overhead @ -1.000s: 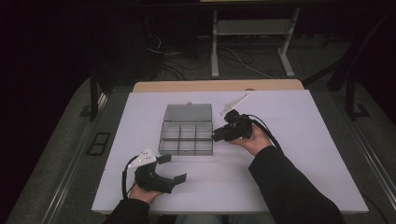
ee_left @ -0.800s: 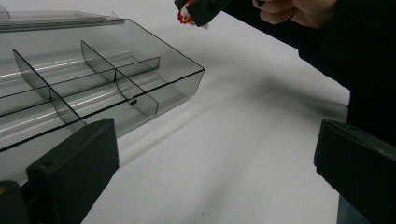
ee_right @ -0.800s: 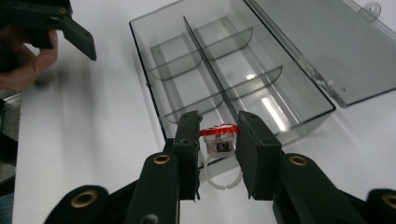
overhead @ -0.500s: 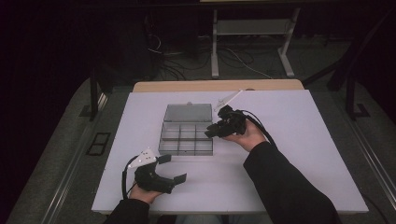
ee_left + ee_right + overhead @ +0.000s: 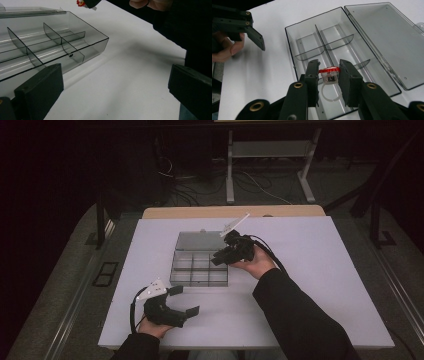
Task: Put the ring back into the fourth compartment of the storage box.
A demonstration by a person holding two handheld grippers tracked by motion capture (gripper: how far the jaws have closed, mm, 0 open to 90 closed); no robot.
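Moved leftward, the right gripper now hangs over the clear box.
Jaws pinch a red-topped plastic ring; left gripper gapes wide.

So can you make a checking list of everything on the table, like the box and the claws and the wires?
Surface: white table, bare apart from the box.
Job's things: clear compartment box with its lid lying open flat; a toy ring with a red top, pinched over the box.
Clutter: nothing seen.
Claws: right claw shut on the ring, above the box's compartments; left claw wide open, holding nothing, near the table's front edge.
Cables: a black cable loops from the left claw; another trails from the right claw.
Surroundings: dark room, a white frame and loose wires on the floor behind the table.
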